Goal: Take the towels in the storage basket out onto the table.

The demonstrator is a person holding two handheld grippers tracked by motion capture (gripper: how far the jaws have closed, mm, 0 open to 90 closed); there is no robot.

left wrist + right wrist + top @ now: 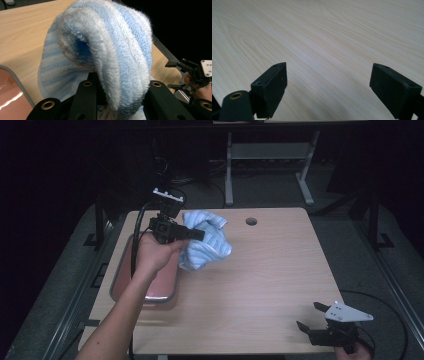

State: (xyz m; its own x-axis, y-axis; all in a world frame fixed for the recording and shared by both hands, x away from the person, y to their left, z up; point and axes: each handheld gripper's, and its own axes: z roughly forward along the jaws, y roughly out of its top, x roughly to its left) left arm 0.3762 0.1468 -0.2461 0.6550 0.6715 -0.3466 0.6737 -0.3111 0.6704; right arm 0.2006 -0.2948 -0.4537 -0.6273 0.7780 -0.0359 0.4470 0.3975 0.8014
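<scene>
A light blue striped towel (206, 240) hangs bunched above the table's left half, held off the wood. My left gripper (196, 234) is shut on it, and in the left gripper view the thick folded towel (117, 50) fills the gap between the two black jaws. A pink tray (159, 289) with a grey rim lies on the table under my left hand, its corner (10, 92) visible at lower left. My right gripper (310, 316) sits at the table's near right corner, open, with nothing between its fingers and bare wood (324, 45) ahead of it.
The wooden table (270, 270) has a round cable hole (251, 221) near its far edge. A grey metal frame (270, 165) stands on the floor beyond the table. In the left gripper view the right gripper (185, 75) appears far off at the right.
</scene>
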